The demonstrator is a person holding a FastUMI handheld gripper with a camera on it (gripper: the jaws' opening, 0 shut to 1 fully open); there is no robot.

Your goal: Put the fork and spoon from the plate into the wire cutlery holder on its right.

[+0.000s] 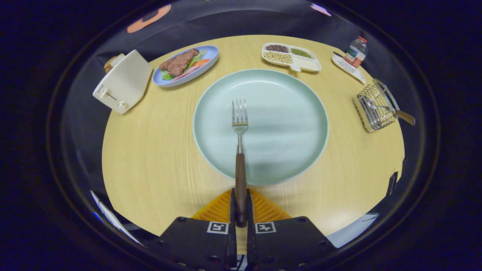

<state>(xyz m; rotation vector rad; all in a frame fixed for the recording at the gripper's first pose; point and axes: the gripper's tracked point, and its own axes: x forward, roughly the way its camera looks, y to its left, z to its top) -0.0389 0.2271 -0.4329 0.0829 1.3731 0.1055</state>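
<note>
My gripper (241, 205) is shut on the fork's (240, 124) brown wooden handle, both orange fingers (260, 207) pressing on it. The fork points straight ahead, its metal tines hanging over the middle of the pale green plate (293, 113). The plate is bare apart from the fork above it. To the plate's right stands the wire cutlery holder (372, 107), tilted in this fisheye view. The spoon (391, 111) is in the holder, its bowl down inside the wires and its brown handle sticking out to the right.
On the round wooden table (150, 158), a white toaster (122, 82) stands far left, a blue plate of steak and vegetables (186, 66) beyond the green plate, a white divided dish of beans (292, 56) behind it, and a small bottle (356, 51) on a white dish at far right.
</note>
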